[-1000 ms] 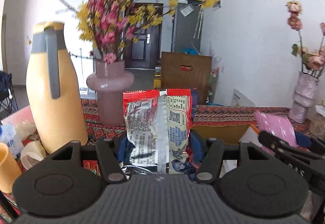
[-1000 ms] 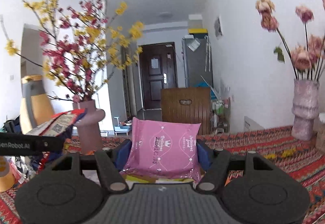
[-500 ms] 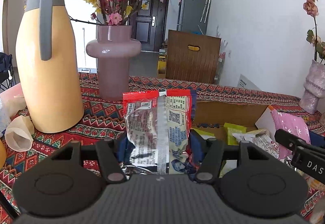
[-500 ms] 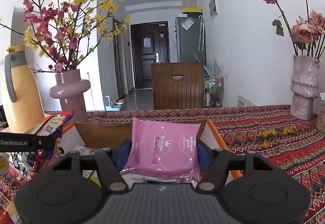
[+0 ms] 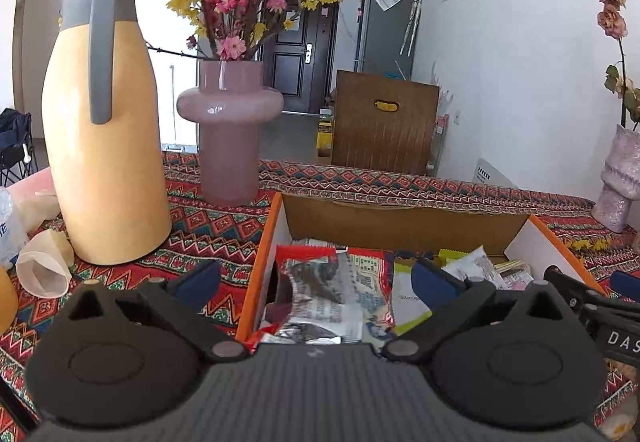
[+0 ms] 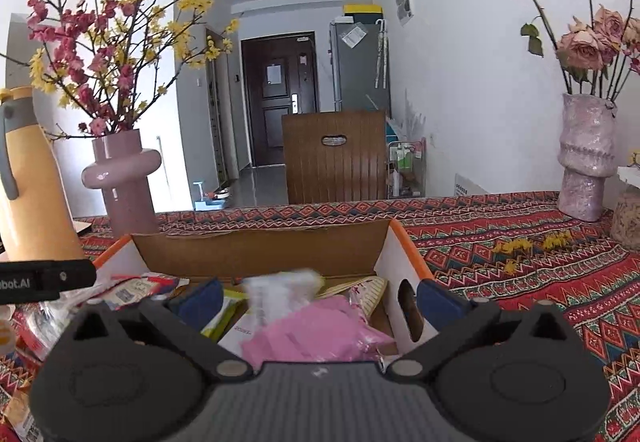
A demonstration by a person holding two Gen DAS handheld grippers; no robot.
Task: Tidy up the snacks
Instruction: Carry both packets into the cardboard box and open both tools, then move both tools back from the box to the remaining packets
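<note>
Both tools have just sprung wide over the cardboard box [image 5: 400,209]: the left tool [image 5: 316,278] has let go the red-and-silver snack packet [image 5: 332,290], the right tool [image 6: 318,298] the pink packet [image 6: 316,330], and both packets lie inside the box. I judge this the release step; next, lift clear and fetch more. Beyond the box: one yellow jug [image 5: 104,129], two vases.

Shiny packets in a paper box

The cardboard box [image 5: 404,215] looks matt and rough; the red snack packet [image 5: 332,294] is crinkly foil; the far-left pink vase [image 5: 230,129] is smooth and glossy.
</note>
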